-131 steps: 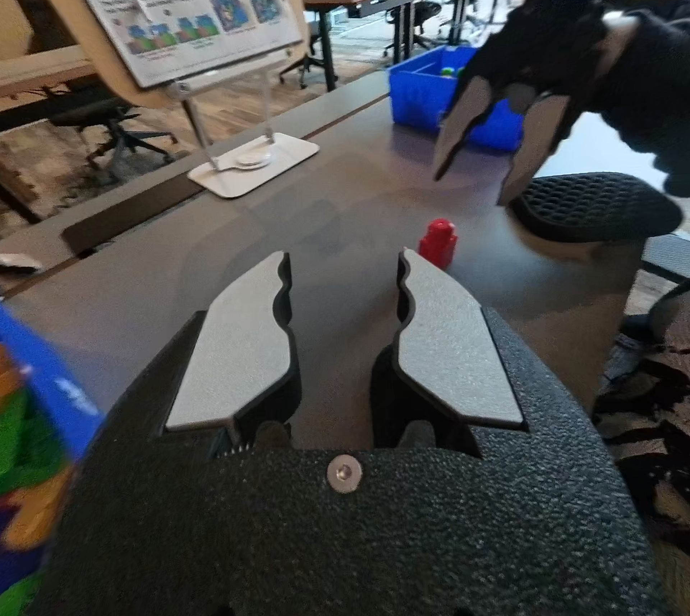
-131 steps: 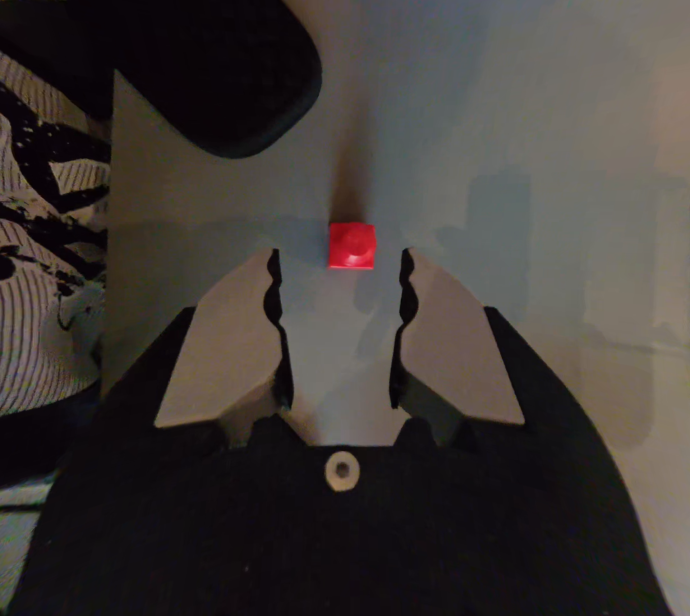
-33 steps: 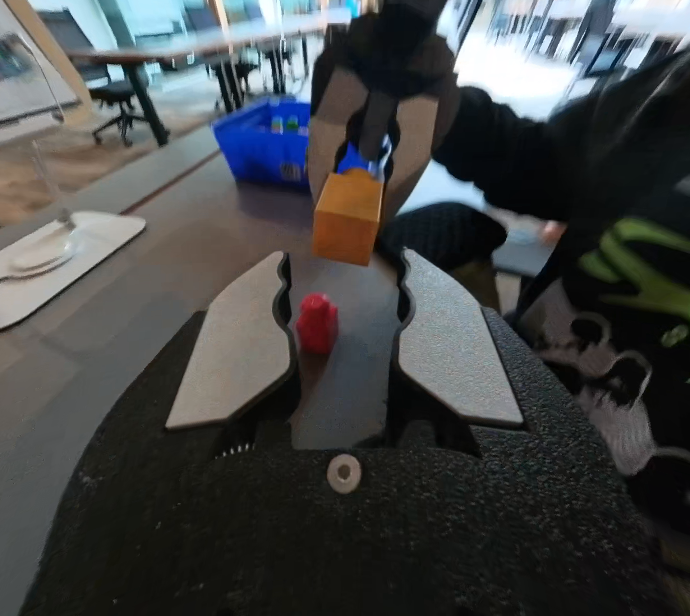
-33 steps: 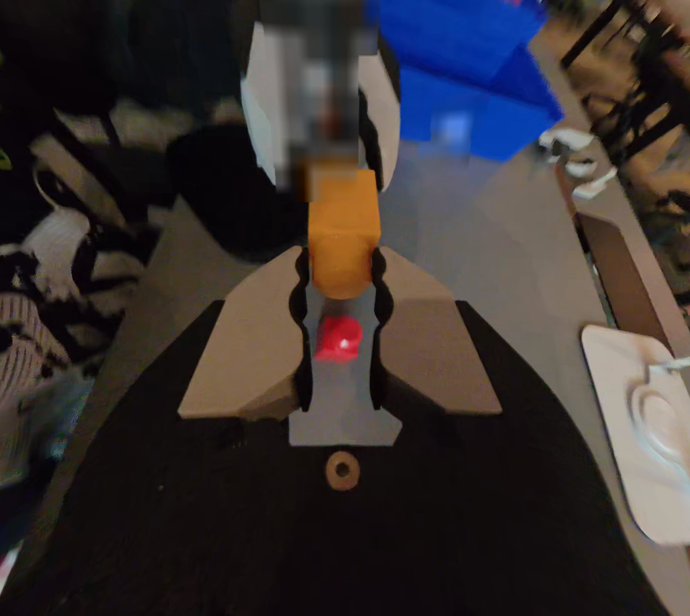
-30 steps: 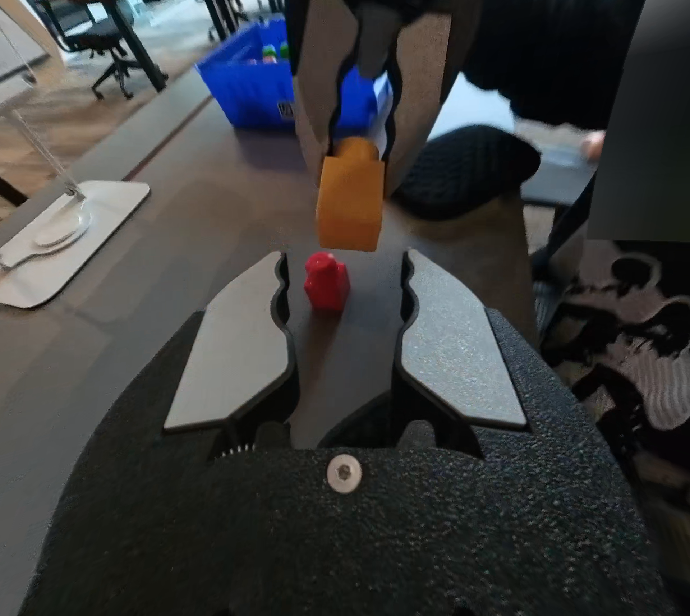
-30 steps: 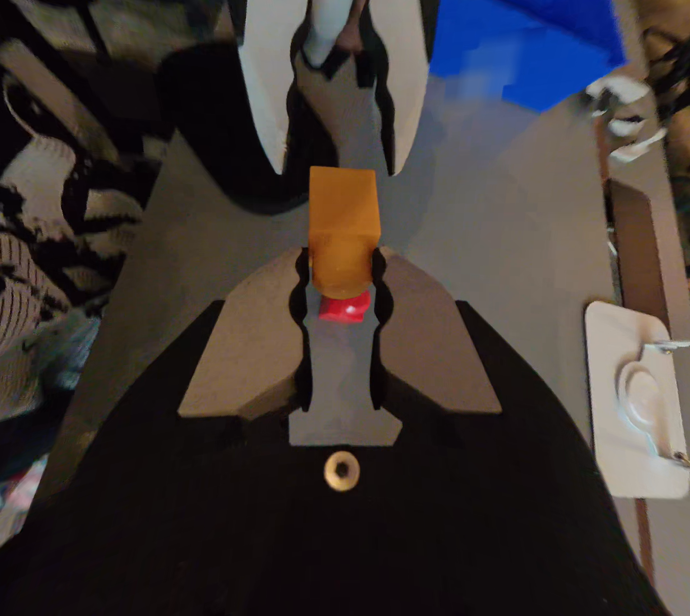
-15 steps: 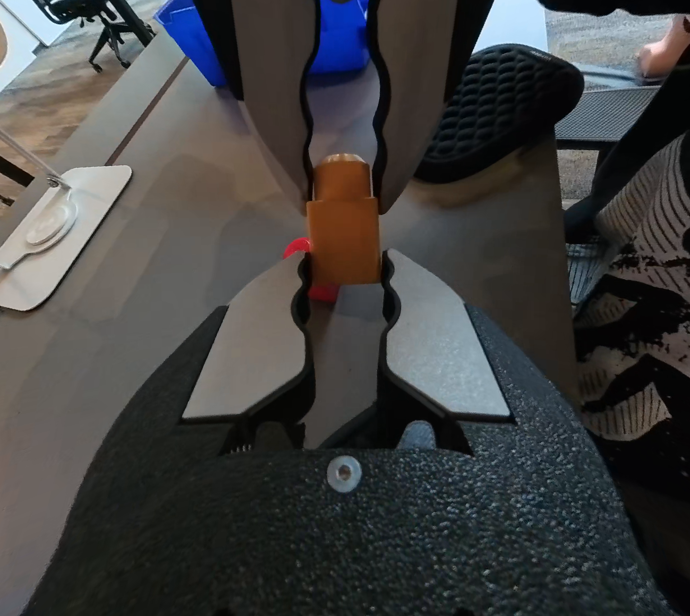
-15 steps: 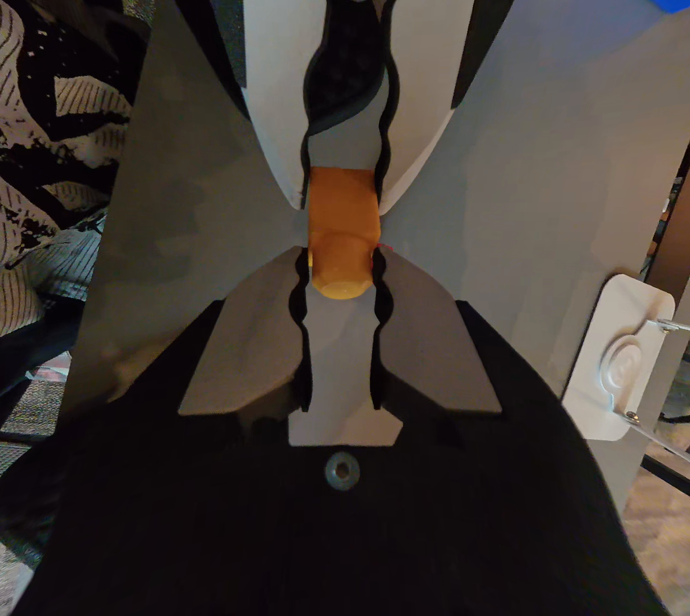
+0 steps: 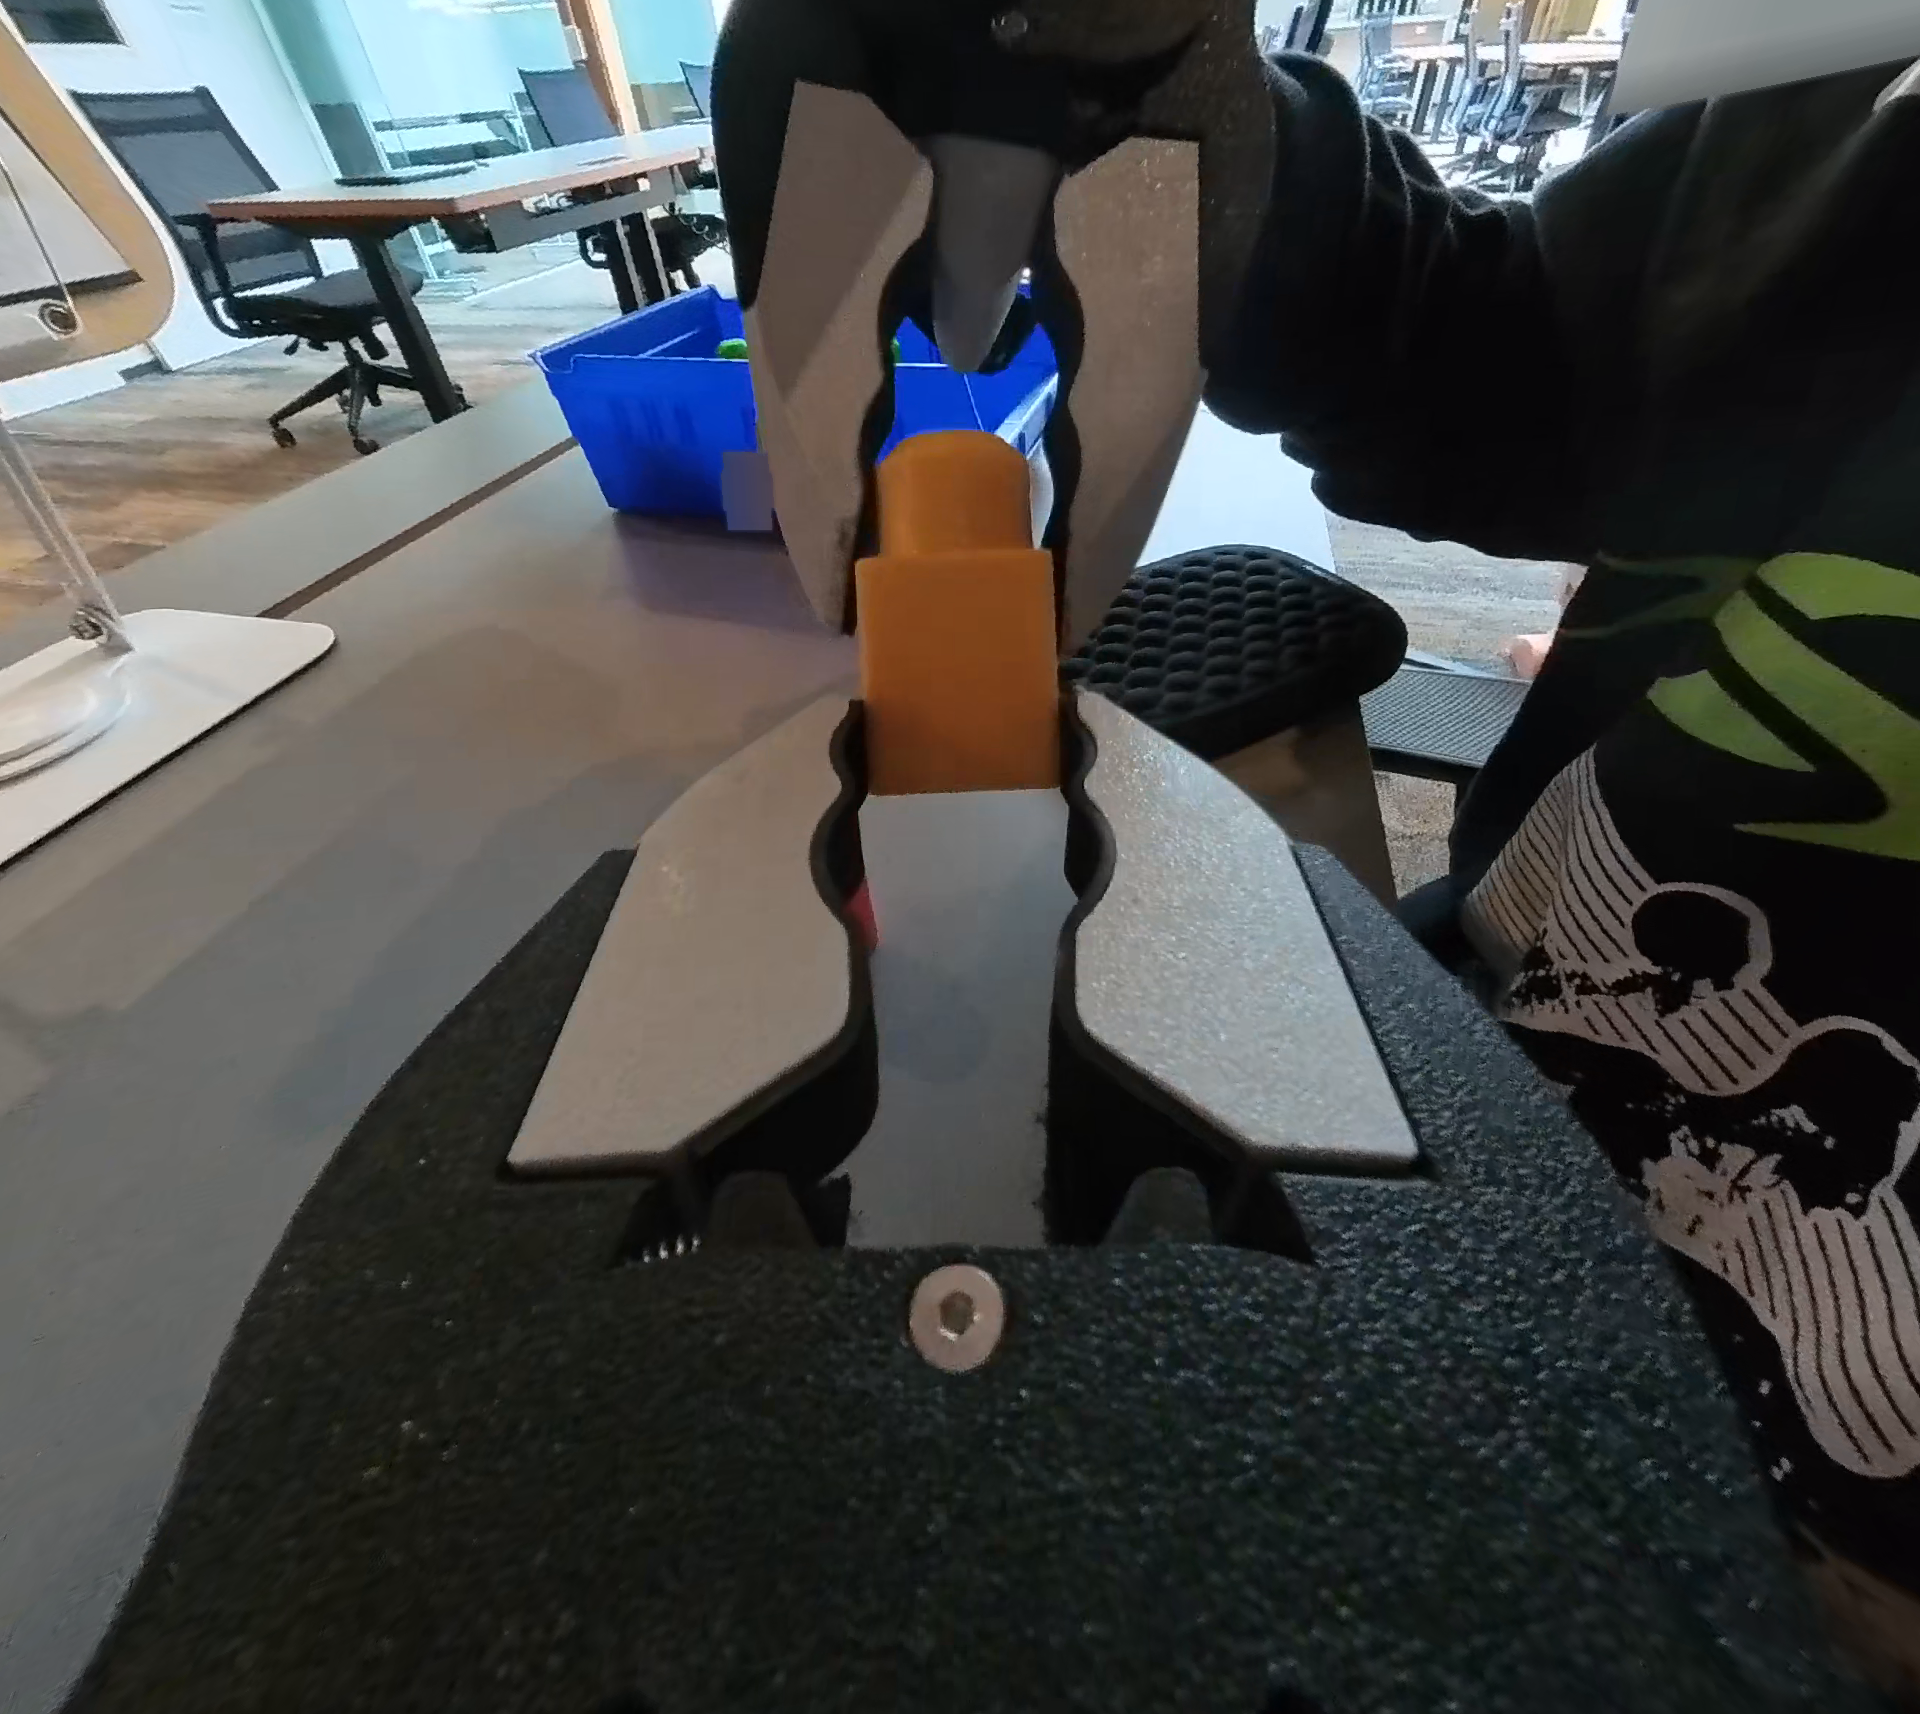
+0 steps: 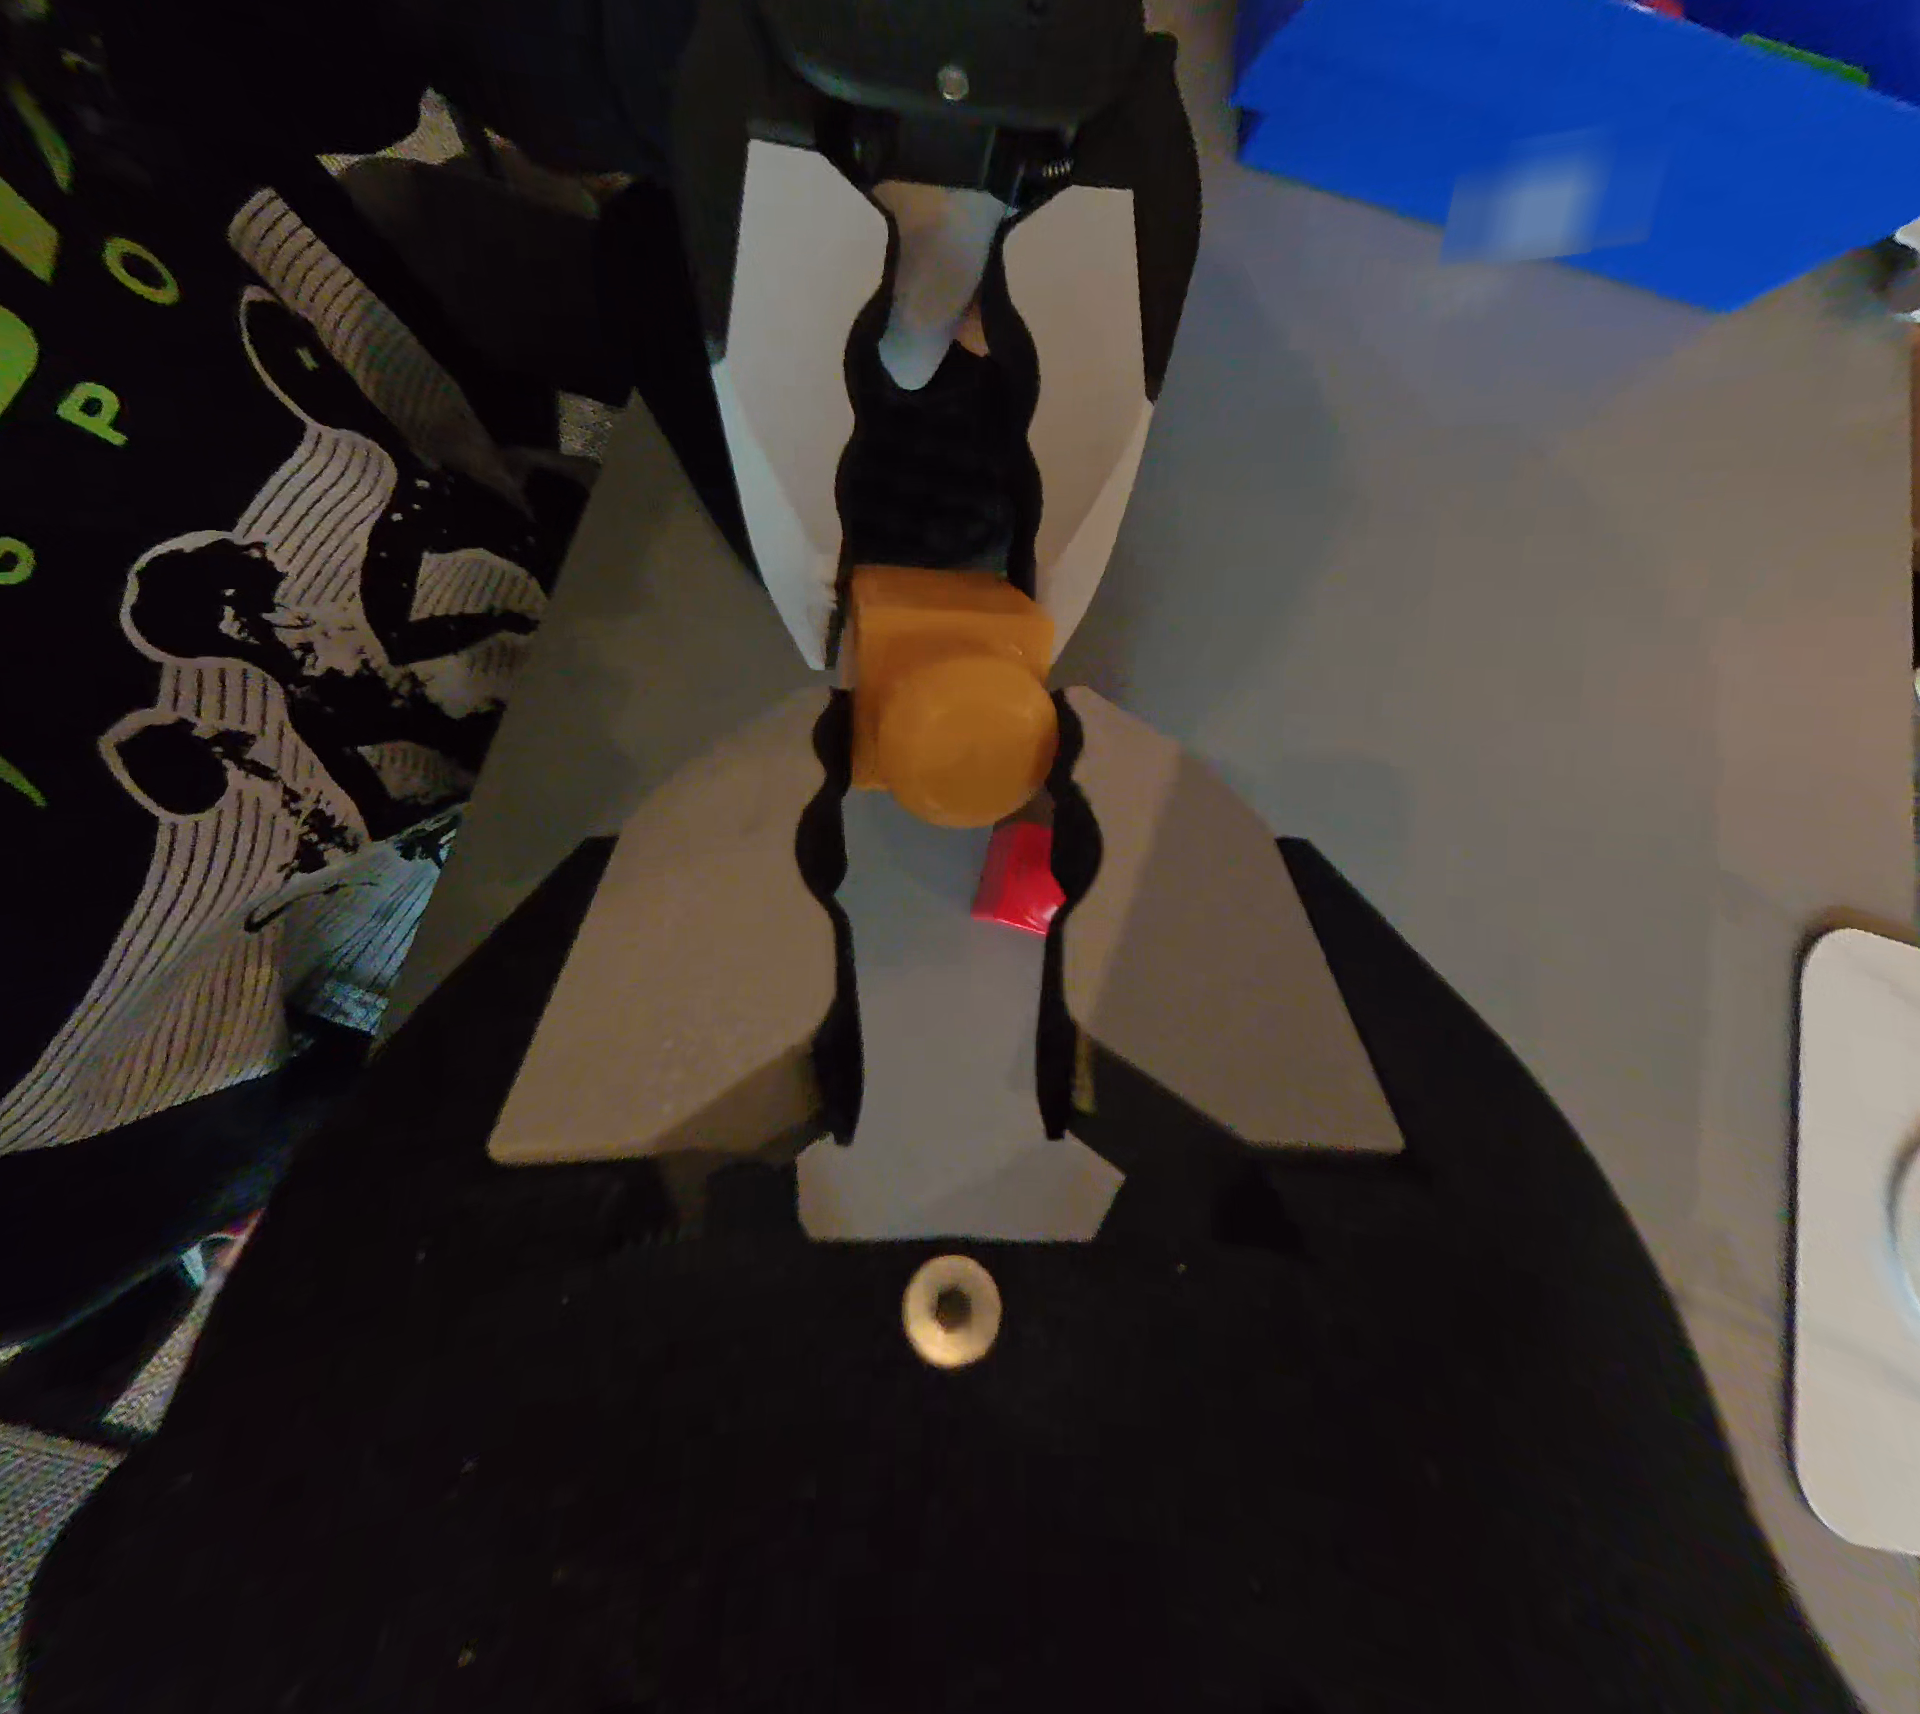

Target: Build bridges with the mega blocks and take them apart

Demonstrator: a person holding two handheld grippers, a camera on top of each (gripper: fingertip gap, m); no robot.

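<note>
orange block (image 9: 956,677) held in the air between two grippers that meet tip to tip above a grey table (image 9: 436,729). the left gripper (image 9: 961,745), seen from its own camera, has its jaws clamped on the square body of the block. the right gripper (image 9: 951,615) comes down from the far side, and its jaws are pressed on the block's round stud and upper edge. in the right wrist view the same block (image 10: 951,698) shows stud-first, pinched at the tips of the right gripper (image 10: 945,734), with the left gripper (image 10: 935,625) gripping it from beyond.

a second ago only the right gripper carried the block, and the left one was spread wide around a small red block on the table. now the left jaws have closed in on the orange block, so both tools hold it at once. this looks like a handover, or a steadying grip before pressing the block down.

the red block (image 10: 1018,875) sits on the table just below the orange one, mostly hidden; only a red sliver (image 9: 860,921) shows by the left finger in the left wrist view. the two blocks are not yet joined, so the bridge is barely begun.

a blue bin (image 9: 649,417) with more blocks stands at the far side of the table. a white stand base (image 9: 177,677) lies at the left. a person's dark sleeve (image 9: 1455,334) is at the right.
</note>
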